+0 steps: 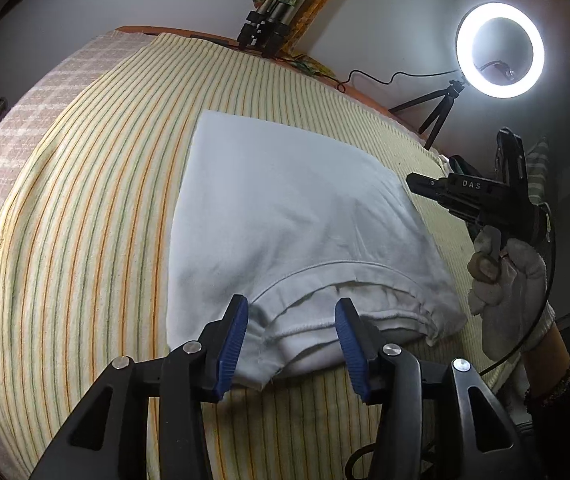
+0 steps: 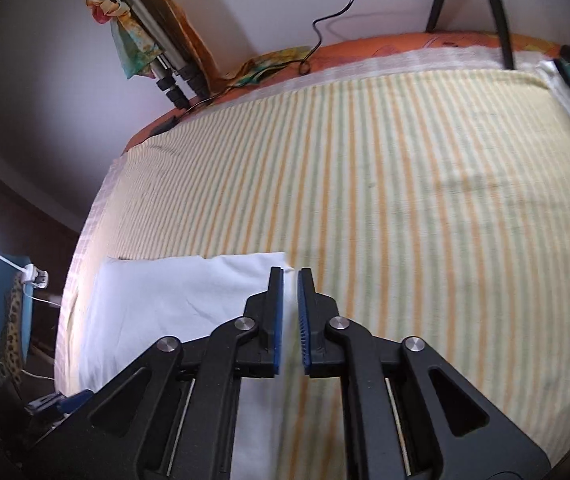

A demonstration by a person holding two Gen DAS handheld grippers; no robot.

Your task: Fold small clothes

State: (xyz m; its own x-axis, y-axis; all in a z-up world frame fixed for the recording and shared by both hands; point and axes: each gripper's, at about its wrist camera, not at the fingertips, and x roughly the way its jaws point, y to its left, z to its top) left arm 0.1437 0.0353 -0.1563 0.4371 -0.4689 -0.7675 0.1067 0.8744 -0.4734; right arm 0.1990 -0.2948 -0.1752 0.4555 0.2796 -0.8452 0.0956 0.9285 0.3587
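A white garment (image 1: 285,220) lies folded into a rough rectangle on the striped bed sheet (image 1: 85,200). Its hemmed, layered edge faces my left gripper (image 1: 291,304), which hovers over that edge, open, the blue pads well apart and not pressing the cloth. A gloved hand (image 1: 513,280) holds my right gripper (image 1: 413,182) off the garment's right side. In the right wrist view the right gripper (image 2: 290,272) stands open by a narrow gap, at the far right corner of the white garment (image 2: 165,300), with nothing pinched. Striped sheet (image 2: 405,200) spreads beyond it.
A lit ring light (image 1: 500,50) on a small tripod stands at the bed's far right edge, its cable trailing along the wall. Folded tripod legs (image 1: 263,32) and colourful cloth hang at the far edge. The bed's left edge drops toward a lamp cable (image 2: 33,276).
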